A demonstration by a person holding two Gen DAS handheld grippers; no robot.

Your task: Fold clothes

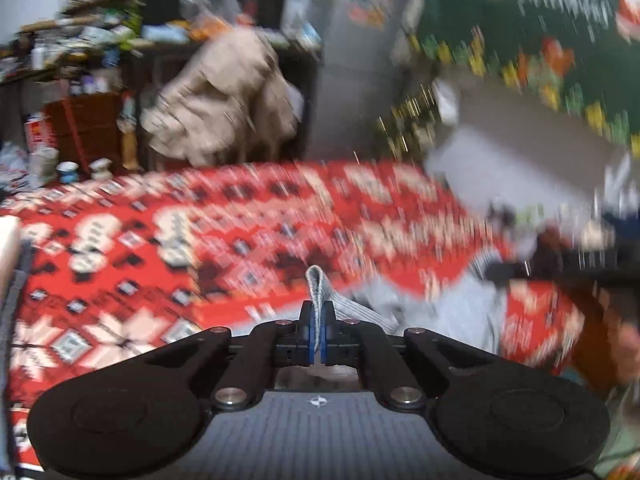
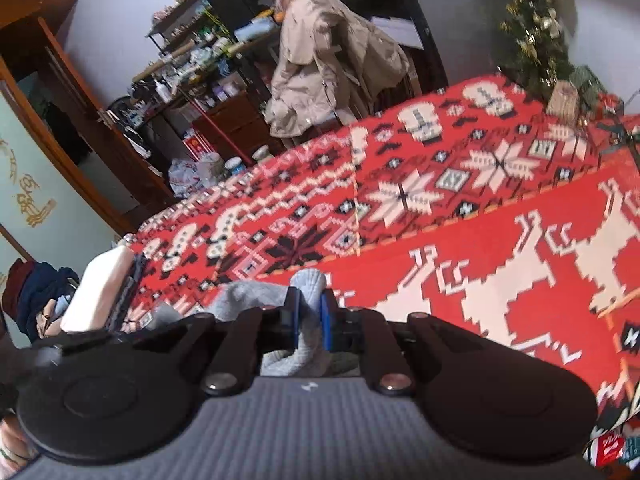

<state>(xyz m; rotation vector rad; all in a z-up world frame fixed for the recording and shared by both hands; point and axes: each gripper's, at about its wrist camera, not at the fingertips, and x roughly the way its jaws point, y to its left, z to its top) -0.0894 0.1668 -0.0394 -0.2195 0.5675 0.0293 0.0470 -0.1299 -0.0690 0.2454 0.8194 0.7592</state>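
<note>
Garment [image 2: 256, 294] on blanket [image 2: 500, 208]

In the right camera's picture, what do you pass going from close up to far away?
Right hand-held gripper pinching the grey garment → red blanket → beige coat → cluttered shelves at the wall.
</note>
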